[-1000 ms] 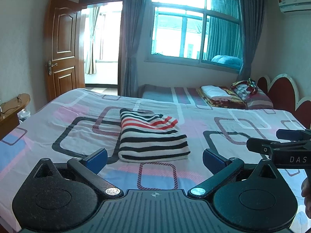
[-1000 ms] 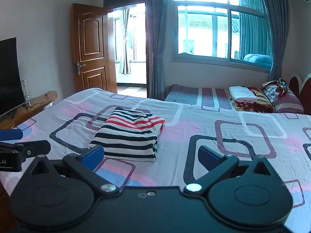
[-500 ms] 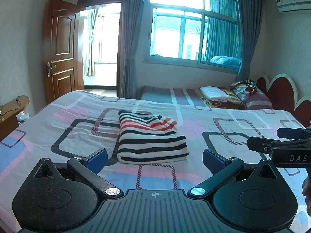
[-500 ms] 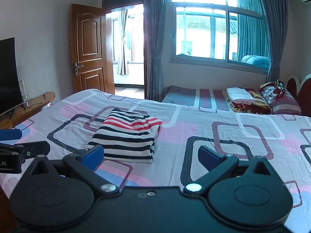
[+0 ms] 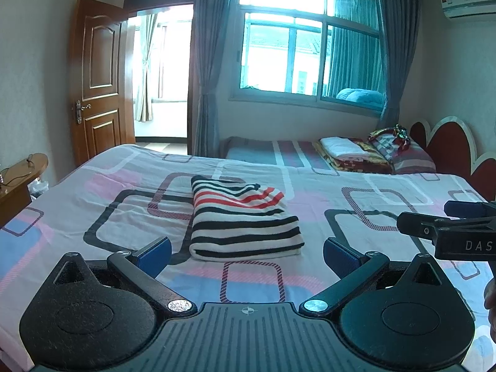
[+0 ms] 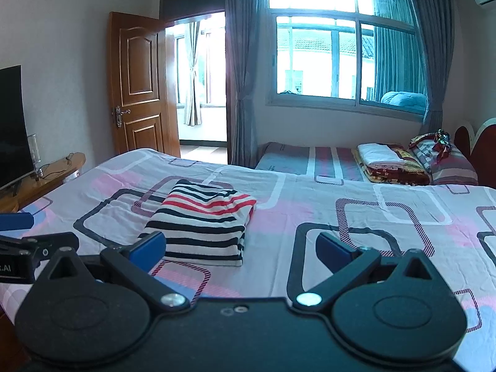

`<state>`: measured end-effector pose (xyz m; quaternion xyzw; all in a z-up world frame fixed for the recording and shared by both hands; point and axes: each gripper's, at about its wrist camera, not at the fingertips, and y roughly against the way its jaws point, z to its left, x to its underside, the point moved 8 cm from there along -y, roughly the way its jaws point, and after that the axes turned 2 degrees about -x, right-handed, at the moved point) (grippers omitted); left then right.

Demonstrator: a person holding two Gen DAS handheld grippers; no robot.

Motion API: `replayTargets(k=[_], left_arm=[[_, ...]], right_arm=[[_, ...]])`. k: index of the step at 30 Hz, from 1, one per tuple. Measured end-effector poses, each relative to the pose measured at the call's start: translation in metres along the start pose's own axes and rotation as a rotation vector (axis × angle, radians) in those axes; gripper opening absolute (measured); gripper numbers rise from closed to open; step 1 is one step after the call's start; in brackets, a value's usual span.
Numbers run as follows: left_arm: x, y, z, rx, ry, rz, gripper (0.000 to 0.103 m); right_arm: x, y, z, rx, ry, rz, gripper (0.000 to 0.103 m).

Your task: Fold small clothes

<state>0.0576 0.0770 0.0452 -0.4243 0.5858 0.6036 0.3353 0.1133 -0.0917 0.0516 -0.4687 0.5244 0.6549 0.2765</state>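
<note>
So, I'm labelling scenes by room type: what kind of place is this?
A home bedroom, most likely: a large bed with a folded striped garment on it, a second bed under a curtained window, and a TV.

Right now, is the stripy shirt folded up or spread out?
Folded. The striped garment lies on the bed as a neat thick rectangle with stacked layers at its edge, and neither gripper touches it.

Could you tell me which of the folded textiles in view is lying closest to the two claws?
The black, white and red striped garment on the patterned bed; the white folded cloth lies far off on the other bed.
</note>
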Motion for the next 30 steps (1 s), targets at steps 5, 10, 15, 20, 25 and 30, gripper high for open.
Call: replayTargets(k=[5,10,15,20,25,30], left_arm=[[0.0001,0.0001,-0.0008,0.0,-0.003,-0.003,0.103],[0.0001,0.0012,-0.0021,0.006,-0.008,-0.007,0.103],[0.0005,0.0018,-0.0012,0.011,-0.018,-0.009,0.103],[0.0013,0.0017,-0.0017,0.009,-0.044,-0.02,0.103],[0.0037,0.0026,-0.0023,0.031,-0.038,-0.023,0.103],[0.0019,0.0046,0.0002,0.012,-0.034,-0.032,0.103]], right_arm=[[0.0018,-0.0013,0.0016,-0.003,-0.002,0.005,0.102],[0.0024,-0.0016,0.0031,-0.004,0.001,0.008,0.102],[0.0025,-0.0018,0.0033,-0.004,0.002,0.009,0.102],[0.0026,-0.0021,0.0044,-0.005,0.007,0.01,0.102],[0.0034,-0.0026,0.0054,-0.008,0.01,0.012,0.102],[0.0036,-0.0031,0.0056,-0.009,0.011,0.013,0.102]])
